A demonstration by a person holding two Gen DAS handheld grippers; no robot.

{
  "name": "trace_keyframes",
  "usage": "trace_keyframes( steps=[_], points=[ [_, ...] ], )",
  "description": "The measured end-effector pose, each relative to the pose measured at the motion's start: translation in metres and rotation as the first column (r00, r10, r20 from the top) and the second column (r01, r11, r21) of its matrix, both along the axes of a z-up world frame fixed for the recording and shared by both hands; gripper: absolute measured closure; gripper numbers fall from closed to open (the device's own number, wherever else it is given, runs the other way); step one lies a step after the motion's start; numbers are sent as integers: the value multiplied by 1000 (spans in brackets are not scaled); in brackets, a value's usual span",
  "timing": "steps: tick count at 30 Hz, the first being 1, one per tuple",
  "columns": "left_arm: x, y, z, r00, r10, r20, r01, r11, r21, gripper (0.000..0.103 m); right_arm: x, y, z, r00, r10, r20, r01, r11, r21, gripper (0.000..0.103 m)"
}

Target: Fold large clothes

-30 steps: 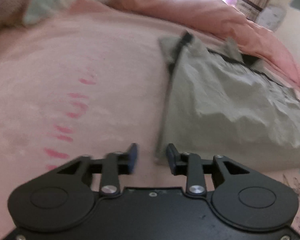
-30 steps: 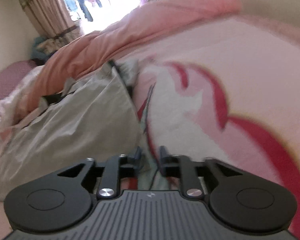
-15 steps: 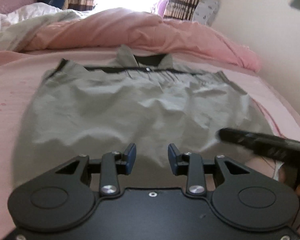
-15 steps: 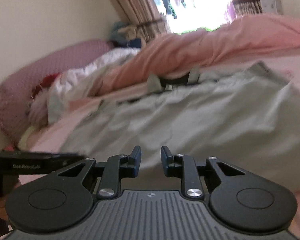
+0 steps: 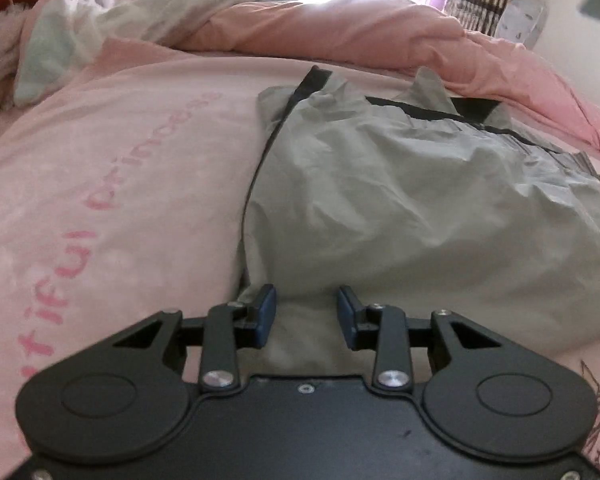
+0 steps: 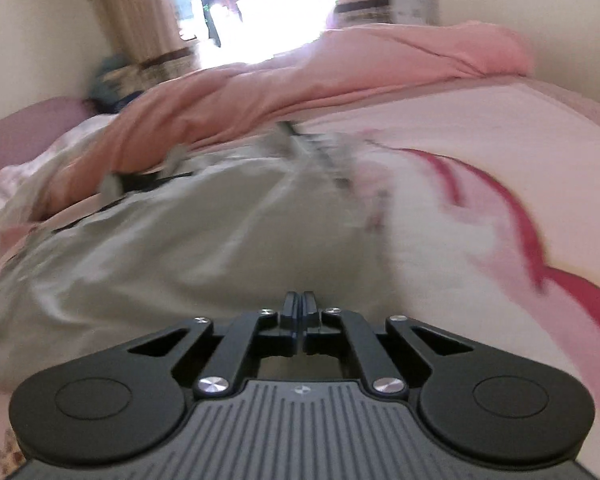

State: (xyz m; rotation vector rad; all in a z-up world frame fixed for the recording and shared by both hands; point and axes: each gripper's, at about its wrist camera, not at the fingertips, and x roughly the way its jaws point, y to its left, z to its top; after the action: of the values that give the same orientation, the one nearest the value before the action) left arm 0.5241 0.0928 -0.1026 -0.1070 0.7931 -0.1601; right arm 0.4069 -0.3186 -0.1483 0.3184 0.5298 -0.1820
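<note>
Grey garment lies spread on the pink bedsheet, collar end toward the heaped pink duvet, near hem closest to both grippers. Black trim runs down its left edge and across the collar area.

Left gripper: fingers apart at a moderate gap, nothing between them, near hem of the garment lies just ahead of and under the tips, close to its left corner.

Right gripper: fingers pressed together at the near hem of the grey garment. View is motion-blurred, so it looks like a pinch on the hem cloth, but I cannot tell for sure that fabric is caught.

Handling, judged from the look: thin, light, crinkly shell-type cloth, very soft, no stiffness, probably a bit slippery. It will sag and billow when lifted, and a thin single layer can slide out of a weak pinch. Not fragile.

Where to grip: the two near hem corners, one per gripper, or the black-trimmed seam where the cloth is doubled and thicker. Left needs to close on the left hem corner before any lift. Keep both sides level or the fold goes skewed. Soft bedding underneath may get pinched along with the hem
</note>
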Motion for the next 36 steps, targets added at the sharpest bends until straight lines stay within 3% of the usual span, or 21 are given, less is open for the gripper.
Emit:
trace_keyframes(
  steps=[2,5,6,7,9,12,15,19,21,25,31,36],
  points=[
    [-4,0,-1,1000,-8,18,8,1000,5,68,-3,-5,-11,1000,-8,15,7,1000,17,102],
    [-2,-1,8,1000,-8,-20,9,999,35,69,-1,3,-7,1000,-7,1,7,999,-42,101],
    [-1,-4,16,999,-7,-32,8,1000,27,70,1,7,-1,1000,-7,-20,6,998,-54,93],
    [-1,-5,27,1000,-19,-9,20,1000,14,70,5,10,8,1000,-4,-25,3,998,-56,86],
    [3,-15,46,997,-53,61,53,999,5,64,8,15,25,999,24,36,-22,998,-66,83],
    [22,-33,62,990,-91,107,91,996,-1,64,28,28,47,994,65,93,-58,995,-76,82],
    [47,-49,56,987,-112,115,111,994,18,64,56,41,52,990,93,103,-83,992,-92,82],
    [81,-53,24,995,-94,26,92,994,61,63,89,39,32,998,55,22,-52,991,-127,82],
    [87,-49,11,995,-101,21,100,993,57,59,98,30,17,1000,26,-17,-28,991,-128,85],
    [90,-40,5,994,-103,27,103,995,-1,59,92,19,-1,999,43,25,-41,996,-85,89],
    [84,-39,13,996,-89,26,90,996,-10,62,88,20,13,999,33,-6,-34,996,-79,87],
    [31,-32,38,989,-127,75,127,992,13,61,39,24,39,997,33,63,-26,993,-112,81]
  ],
)
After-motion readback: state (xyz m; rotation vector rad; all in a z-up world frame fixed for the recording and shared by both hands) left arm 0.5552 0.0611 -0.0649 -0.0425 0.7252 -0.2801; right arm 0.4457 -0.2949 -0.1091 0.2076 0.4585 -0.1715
